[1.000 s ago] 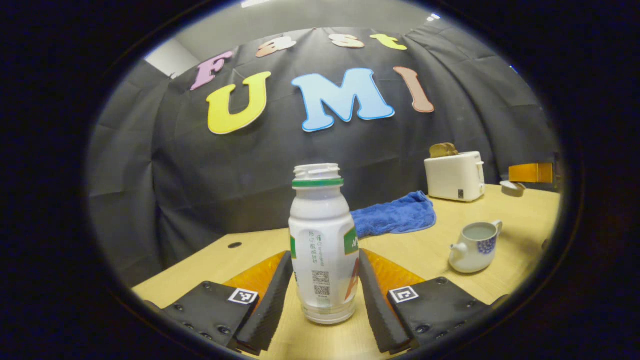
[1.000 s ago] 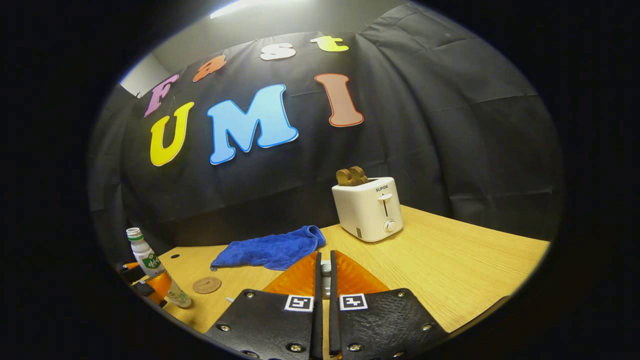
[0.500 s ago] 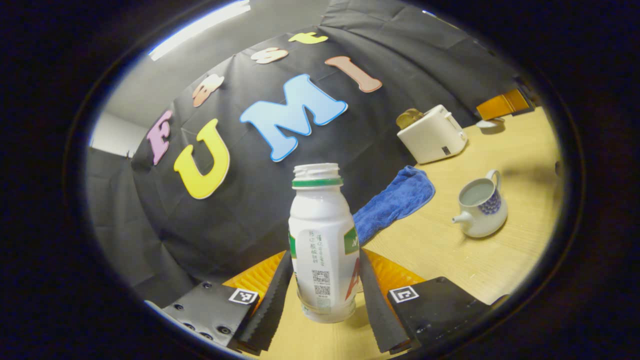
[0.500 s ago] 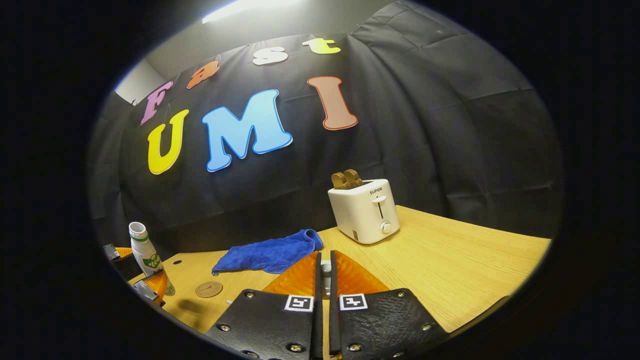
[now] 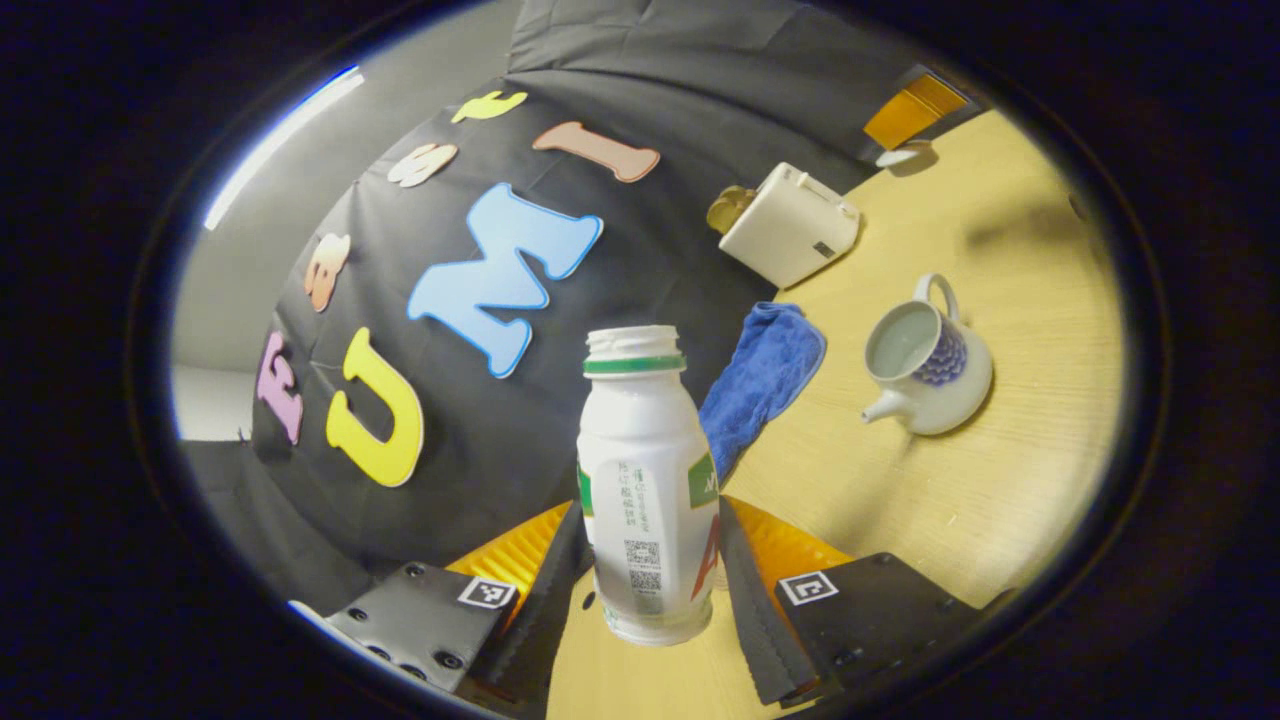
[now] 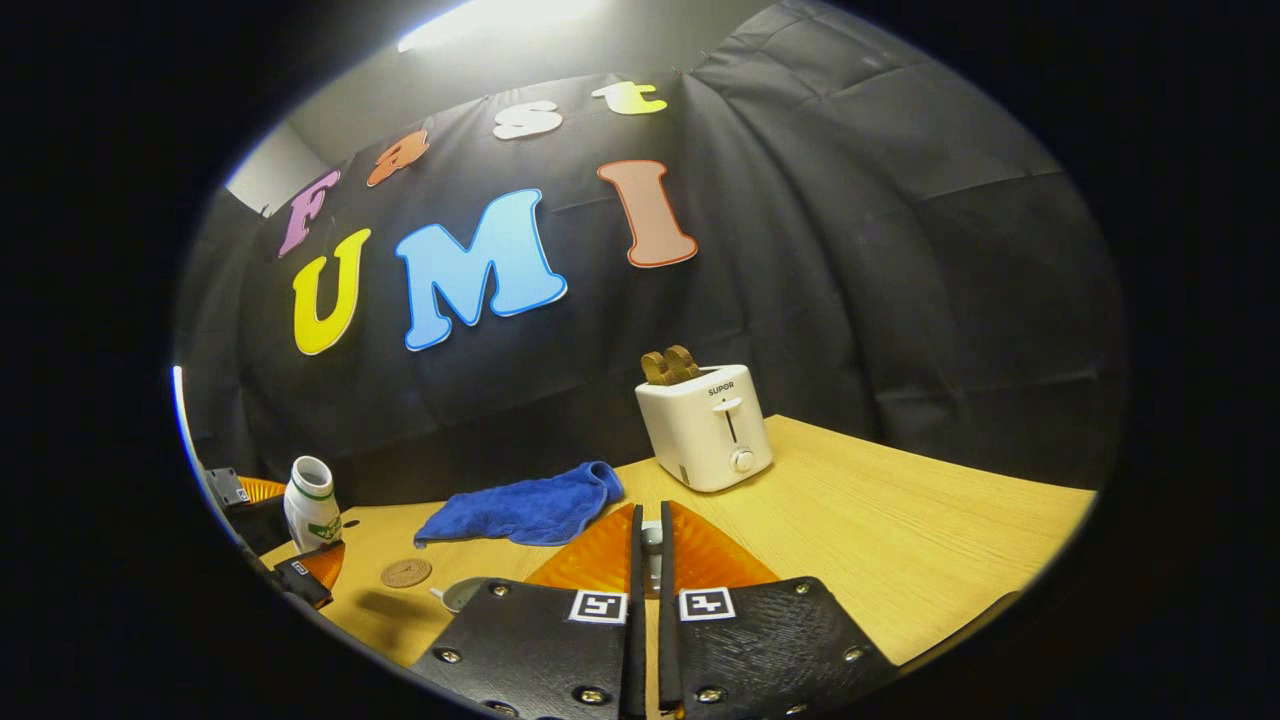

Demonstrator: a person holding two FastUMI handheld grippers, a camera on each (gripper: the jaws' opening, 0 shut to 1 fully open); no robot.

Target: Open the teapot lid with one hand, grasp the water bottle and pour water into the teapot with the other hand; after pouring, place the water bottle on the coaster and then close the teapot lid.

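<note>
A white, uncapped water bottle [image 5: 640,450] with a green neck ring is clamped between the fingers of my left gripper [image 5: 650,512], lifted above the table and tilted. The white teapot [image 5: 925,360] with blue pattern stands open to the right, liquid visible inside. My right gripper [image 6: 650,512] is shut on the small white knob of the teapot lid [image 6: 651,540]; the lid [image 5: 900,155] also shows far off in the left gripper view. In the right gripper view the tilted bottle [image 6: 310,500] is at far left, with the round brown coaster [image 6: 405,572] and the teapot's rim [image 6: 460,592] beside it.
A blue cloth [image 5: 760,385] lies near the booth wall between bottle and toaster. A white toaster [image 6: 705,425] with bread slices stands at the back of the wooden table [image 6: 900,540]. A small dark hole [image 6: 352,522] marks the table near the bottle.
My left gripper has lifted the bottle off the table and rolled it toward the teapot. The right gripper has kept the lid, drifting only slightly.
</note>
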